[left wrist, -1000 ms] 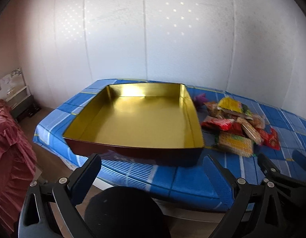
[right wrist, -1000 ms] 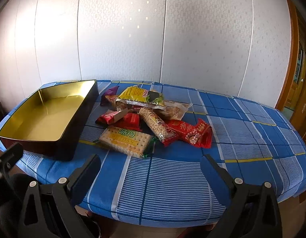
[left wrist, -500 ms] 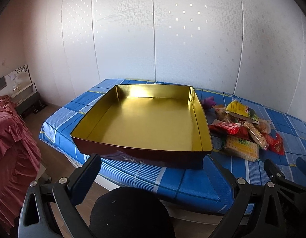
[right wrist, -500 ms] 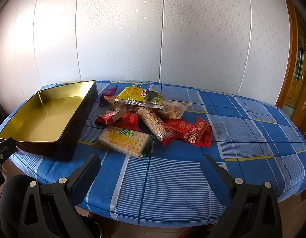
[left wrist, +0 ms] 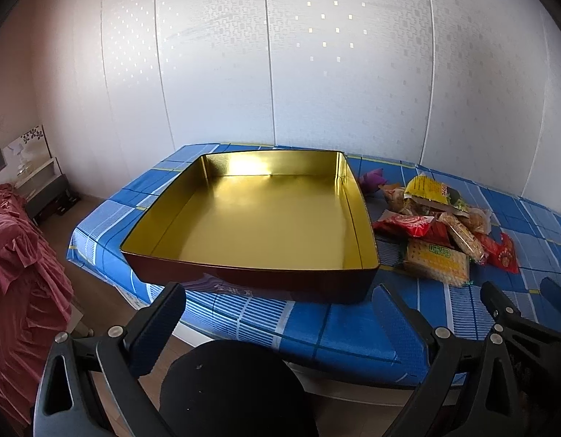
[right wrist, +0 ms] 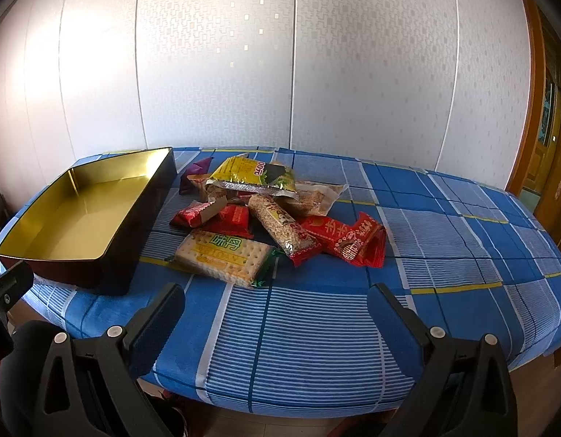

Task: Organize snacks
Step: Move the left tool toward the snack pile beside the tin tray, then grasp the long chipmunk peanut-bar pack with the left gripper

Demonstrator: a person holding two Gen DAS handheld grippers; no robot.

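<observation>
A gold-lined tin tray (left wrist: pixel 240 271) (right wrist: pixel 149 215) stands empty on the left of a blue plaid table. A pile of snack packets (left wrist: pixel 437 229) (right wrist: pixel 273 215) lies to its right: a cracker pack (right wrist: pixel 222 256), a yellow bag (right wrist: pixel 251 174), a cereal bar (right wrist: pixel 282 229), red packets (right wrist: pixel 349 240) and a purple candy (right wrist: pixel 196 174). My left gripper (left wrist: pixel 280 324) is open and empty, short of the tray's near wall. My right gripper (right wrist: pixel 276 320) is open and empty above the table's near edge, short of the pile.
The blue plaid tablecloth (right wrist: pixel 444 225) covers the table against a white panelled wall. A black round stool (left wrist: pixel 236 389) stands below the left gripper. Red fabric (left wrist: pixel 14 273) and a low cabinet (left wrist: pixel 43 189) are at the left. A wooden doorway (right wrist: pixel 546 116) is at the right.
Both grippers have drawn back and risen a little, so the tray and snacks look smaller and farther. Both stay open. Nothing on the table has moved.
</observation>
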